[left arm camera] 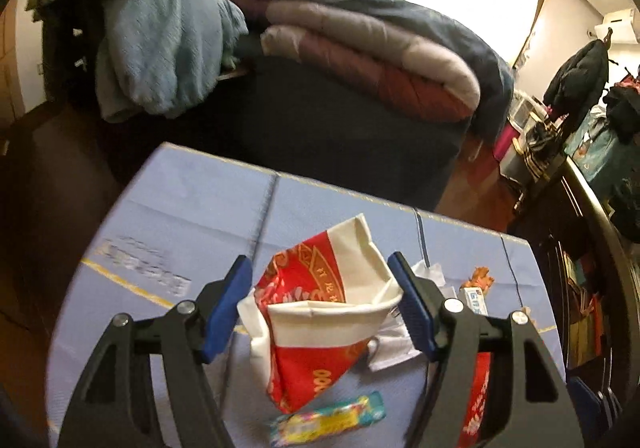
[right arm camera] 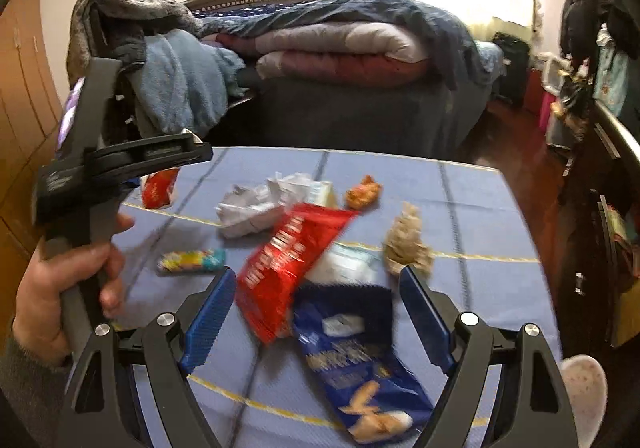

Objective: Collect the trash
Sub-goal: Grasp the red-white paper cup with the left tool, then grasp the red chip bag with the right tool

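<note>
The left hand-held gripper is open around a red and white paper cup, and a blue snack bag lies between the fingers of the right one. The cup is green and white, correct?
Not quite. The left wrist view shows the paper cup is red and white, not green. The rest holds: the left hand-held gripper is open around it, and the blue snack bag lies between the right hand-held gripper fingers.

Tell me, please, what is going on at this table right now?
A person is gathering trash off a blue mat with a handheld claw in each hand. The left claw is spread around a red-and-white paper bag, apparently not yet clamped. The right claw is open over a red snack wrapper and a blue chip bag. Crumpled white paper and a candy wrapper lie loose.
</note>
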The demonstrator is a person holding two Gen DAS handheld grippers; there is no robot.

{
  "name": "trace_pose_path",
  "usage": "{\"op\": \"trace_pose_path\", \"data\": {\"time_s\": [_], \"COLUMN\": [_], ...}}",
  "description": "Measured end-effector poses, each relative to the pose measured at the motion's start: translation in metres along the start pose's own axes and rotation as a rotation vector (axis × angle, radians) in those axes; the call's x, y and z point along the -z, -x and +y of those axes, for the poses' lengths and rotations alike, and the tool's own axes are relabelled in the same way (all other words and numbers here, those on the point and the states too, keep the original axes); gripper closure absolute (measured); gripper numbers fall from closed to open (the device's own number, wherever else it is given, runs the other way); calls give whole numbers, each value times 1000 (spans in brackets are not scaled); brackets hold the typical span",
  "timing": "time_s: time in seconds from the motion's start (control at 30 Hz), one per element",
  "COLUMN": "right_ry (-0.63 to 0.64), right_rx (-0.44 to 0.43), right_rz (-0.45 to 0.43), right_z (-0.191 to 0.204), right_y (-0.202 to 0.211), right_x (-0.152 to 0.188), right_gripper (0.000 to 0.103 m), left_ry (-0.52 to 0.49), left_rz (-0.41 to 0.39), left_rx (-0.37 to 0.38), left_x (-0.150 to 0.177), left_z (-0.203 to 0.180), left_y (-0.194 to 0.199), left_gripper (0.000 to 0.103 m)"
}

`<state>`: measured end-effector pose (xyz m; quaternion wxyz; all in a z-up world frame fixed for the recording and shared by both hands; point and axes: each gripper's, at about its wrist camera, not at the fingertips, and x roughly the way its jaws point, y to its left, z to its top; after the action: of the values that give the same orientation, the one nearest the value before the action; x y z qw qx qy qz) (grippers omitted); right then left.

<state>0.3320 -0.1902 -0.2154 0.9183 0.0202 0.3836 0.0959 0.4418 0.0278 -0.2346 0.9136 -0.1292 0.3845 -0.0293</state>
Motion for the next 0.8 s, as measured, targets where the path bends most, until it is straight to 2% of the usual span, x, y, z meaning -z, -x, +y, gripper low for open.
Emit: {"op": "trace_pose_path", "data": {"time_s": [0.3,0.33,0.37,0.4,0.53,0.8], "right_ry": [22,20,20,22,20,-16], "right_rx": [20,22,24,23,-8,-66], "right_rz": [84,92,100,107,89,6], "right_z": [24,25,27,28,31,17], "right_y": [-59,-62,-67,-70,-67,-23], "right_x": [-18,-18,-18,-17,-16,-15], "right_gripper": [22,35,58,69,89,92], "left_ry": [-3,-3,-3,-3,-8,-35], "left_rz": [-36,-39,-40,-38,-32,-51], "left_rx": [7,8,13,17,28,24], "left_x": [4,5,6,6,9,18], "left_z": [18,19,20,21,24,15], "left_y": [39,42,44,44,48,65], "left_gripper": [32,32,32,32,32,32]}}
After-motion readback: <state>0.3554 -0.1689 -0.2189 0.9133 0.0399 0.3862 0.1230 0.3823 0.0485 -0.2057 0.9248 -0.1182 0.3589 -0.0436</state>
